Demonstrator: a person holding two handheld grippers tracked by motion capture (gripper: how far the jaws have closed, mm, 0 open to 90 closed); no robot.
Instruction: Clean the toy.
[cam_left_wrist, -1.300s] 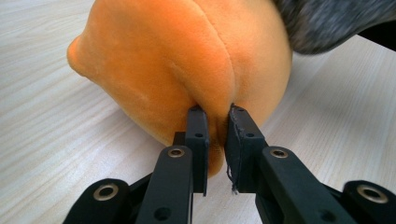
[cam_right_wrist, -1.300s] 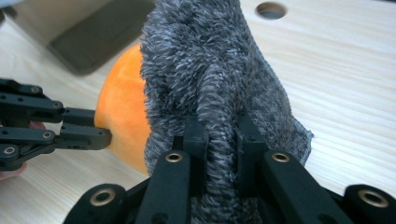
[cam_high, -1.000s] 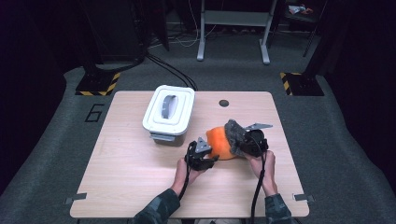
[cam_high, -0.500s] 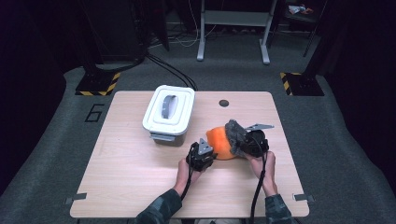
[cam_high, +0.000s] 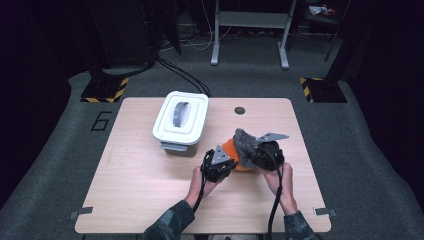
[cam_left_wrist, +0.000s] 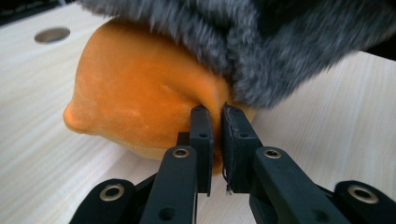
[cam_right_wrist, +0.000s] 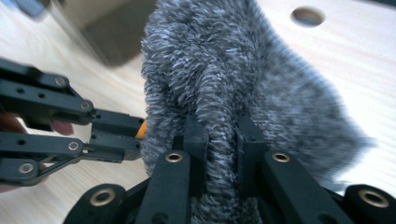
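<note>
**A:** Start from the high view. What are the hands working on?

**B:** A soft toy (cam_high: 239, 150), orange plush with a grey furry part on top, lying on the wooden table (cam_high: 135, 190) at about four o'clock from the table's middle. The left gripper (cam_high: 223, 162) meets it from seven o'clock, the right gripper (cam_high: 254, 152) from four o'clock.

**A:** Anything around it?

**B:** A white lidded box (cam_high: 181, 120) with a grey handle stands at ten o'clock from the toy, near but apart. A round hole (cam_high: 240, 110) in the tabletop sits at twelve o'clock. Nothing lies between the grippers and the toy (the box stays off to the side).

**A:** Now the left gripper view.

**B:** The orange body (cam_left_wrist: 140, 93) is smooth and rounded, with a small nub at nine o'clock; the grey fur (cam_left_wrist: 261, 46) overhangs it from twelve to two o'clock. The jaws have just been closing and now pinch a thin fold of orange fabric, almost together. The toy rests on the table, the hole at eleven o'clock.

**A:** And the right gripper view?

**B:** Long grey fur (cam_right_wrist: 219, 84), fairly blurred. The jaws stand narrow, clamped on a ridge of it. The left gripper (cam_right_wrist: 135, 133) reaches in from nine o'clock, a sliver of orange at its tips.
</note>
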